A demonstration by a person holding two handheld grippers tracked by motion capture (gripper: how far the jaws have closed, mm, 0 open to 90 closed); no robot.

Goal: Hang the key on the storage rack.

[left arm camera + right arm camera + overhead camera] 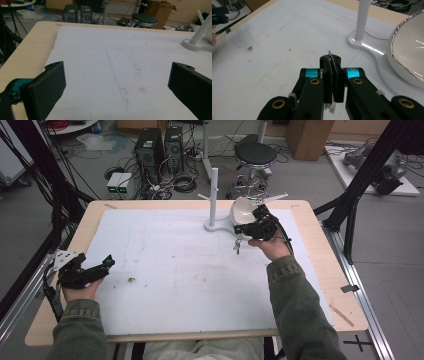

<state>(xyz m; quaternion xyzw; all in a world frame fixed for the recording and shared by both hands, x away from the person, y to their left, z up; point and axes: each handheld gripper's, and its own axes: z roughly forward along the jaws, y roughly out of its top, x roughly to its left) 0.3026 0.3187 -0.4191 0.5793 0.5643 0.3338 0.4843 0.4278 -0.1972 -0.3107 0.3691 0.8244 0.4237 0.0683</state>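
Observation:
My right gripper point(241, 231) is held over the white mat just right of centre and is shut on a small bunch of metal keys point(237, 245) that hangs below its jaws. In the right gripper view a thin metal tip of the keys point(329, 53) sticks up between the closed jaws of that gripper point(333, 63). Close beside it stands a white peg stand point(214, 195) with a glossy white dish point(242, 210) on its base; the dish point(409, 50) and post point(363, 17) are close by. My left gripper point(107, 263) rests at the table's left edge, open and empty point(117, 82).
A white mat point(175, 270) covers most of the wooden table point(75, 240). A small dark crumb point(131, 280) lies on the mat near the left hand. Beyond the far edge are a black stool point(256, 154) and computer towers point(150, 147). Black frame legs point(360, 185) stand at right.

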